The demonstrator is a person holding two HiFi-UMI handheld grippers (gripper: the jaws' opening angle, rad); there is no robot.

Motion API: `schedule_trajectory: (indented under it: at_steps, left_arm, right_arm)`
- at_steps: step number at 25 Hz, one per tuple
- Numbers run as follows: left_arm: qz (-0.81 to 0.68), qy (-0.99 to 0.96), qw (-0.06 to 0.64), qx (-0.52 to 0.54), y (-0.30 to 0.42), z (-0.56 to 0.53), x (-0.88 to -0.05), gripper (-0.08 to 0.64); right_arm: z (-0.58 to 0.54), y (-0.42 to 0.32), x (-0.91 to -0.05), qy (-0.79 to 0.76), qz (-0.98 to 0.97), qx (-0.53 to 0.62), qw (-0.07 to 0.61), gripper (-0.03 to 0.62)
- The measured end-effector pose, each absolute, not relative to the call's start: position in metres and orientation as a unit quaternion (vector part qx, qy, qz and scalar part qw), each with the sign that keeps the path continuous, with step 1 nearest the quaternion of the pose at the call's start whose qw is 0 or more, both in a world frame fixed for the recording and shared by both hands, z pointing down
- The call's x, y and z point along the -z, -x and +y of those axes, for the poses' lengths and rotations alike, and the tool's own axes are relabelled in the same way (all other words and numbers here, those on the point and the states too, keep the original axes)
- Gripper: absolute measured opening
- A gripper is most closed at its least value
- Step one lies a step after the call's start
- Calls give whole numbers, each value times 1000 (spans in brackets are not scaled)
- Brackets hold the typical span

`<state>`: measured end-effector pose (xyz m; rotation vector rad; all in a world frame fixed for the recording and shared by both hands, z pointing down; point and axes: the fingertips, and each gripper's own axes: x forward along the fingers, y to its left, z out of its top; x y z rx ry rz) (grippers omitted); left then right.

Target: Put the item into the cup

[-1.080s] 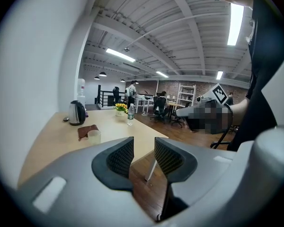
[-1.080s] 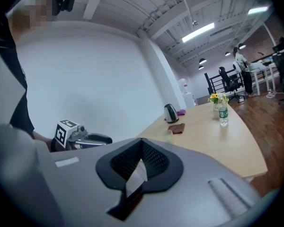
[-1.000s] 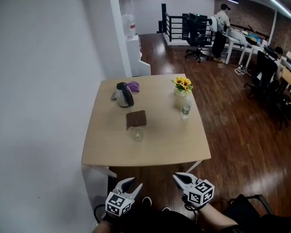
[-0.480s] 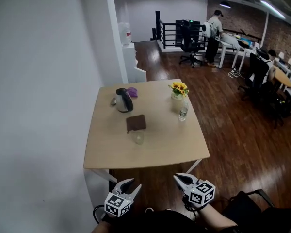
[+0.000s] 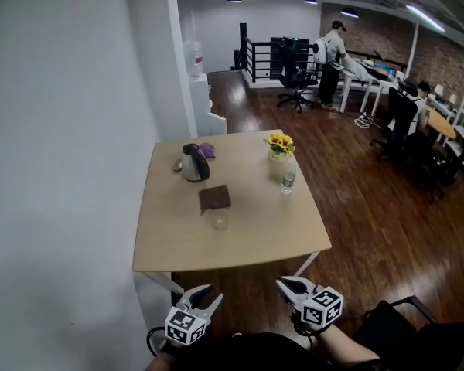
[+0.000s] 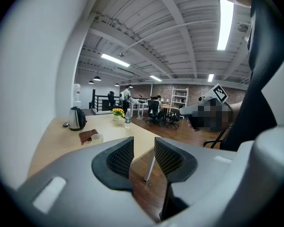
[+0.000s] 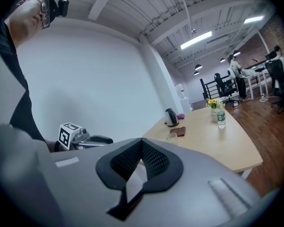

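Both are held low at the near edge, side by side and pointing far: the left gripper (image 5: pixel 206 294) has its jaws apart and empty, the right gripper (image 5: pixel 284 284) has its jaws closed together.

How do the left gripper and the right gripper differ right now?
The left gripper has its jaws apart, with floor showing through the gap; the right gripper has its jaws closed together. In the head view the left gripper angles toward the right, while the right gripper angles toward the left. Both are empty, and both are short of the table, well away from the cup.
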<state>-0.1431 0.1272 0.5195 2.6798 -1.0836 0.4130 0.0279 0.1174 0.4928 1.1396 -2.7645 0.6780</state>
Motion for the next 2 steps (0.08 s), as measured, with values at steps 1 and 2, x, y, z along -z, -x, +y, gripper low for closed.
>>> schedule_trajectory:
  at_steps: [1, 2]
  left_arm:
    - [-369, -912, 110, -140, 145, 128, -519, 132]
    - [-369, -912, 110, -140, 147, 128, -519, 132]
  right_arm:
    - [118, -26, -492, -371, -901, -220, 38, 8]
    - [118, -25, -491, -371, -902, -219, 38, 8]
